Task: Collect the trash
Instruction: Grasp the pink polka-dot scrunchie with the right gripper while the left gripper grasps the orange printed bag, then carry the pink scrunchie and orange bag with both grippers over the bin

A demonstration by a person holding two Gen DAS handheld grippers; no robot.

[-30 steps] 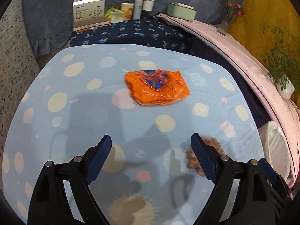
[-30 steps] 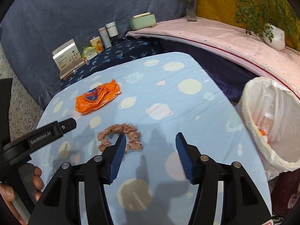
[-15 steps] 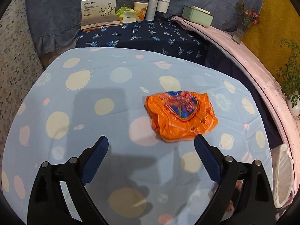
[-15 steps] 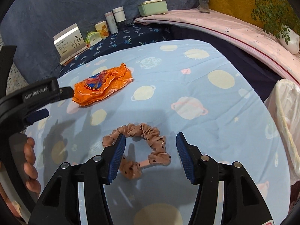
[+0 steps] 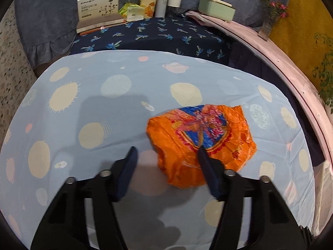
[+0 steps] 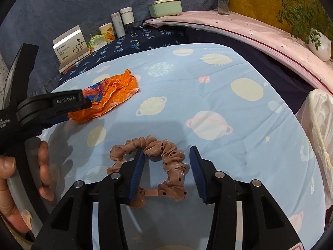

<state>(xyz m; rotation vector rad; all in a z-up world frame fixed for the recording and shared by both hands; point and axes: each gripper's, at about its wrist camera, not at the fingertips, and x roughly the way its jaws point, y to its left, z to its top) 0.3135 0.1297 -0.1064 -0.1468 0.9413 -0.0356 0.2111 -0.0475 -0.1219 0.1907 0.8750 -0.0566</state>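
Note:
A crumpled orange wrapper (image 5: 204, 139) with a blue and red print lies on the light blue planet-print cloth (image 5: 104, 108). My left gripper (image 5: 166, 156) is open, low over the wrapper's near left edge, right fingertip over it. The wrapper also shows in the right wrist view (image 6: 110, 95), partly behind the left gripper's body. A pink dotted scrunchie (image 6: 158, 156) lies on the cloth. My right gripper (image 6: 167, 156) is open, its jaws on either side of the scrunchie's right half.
A white-lined trash bin (image 6: 318, 125) stands at the table's right edge. At the back, on a dark floral cloth (image 5: 158, 35), stand a box (image 5: 97, 6), tins, cups and a green container (image 5: 216, 8). A pink ledge (image 6: 249, 31) with plants runs along the right.
My left gripper has moved forward to the orange wrapper and its jaws have narrowed. My right gripper has moved forward and down over the scrunchie.

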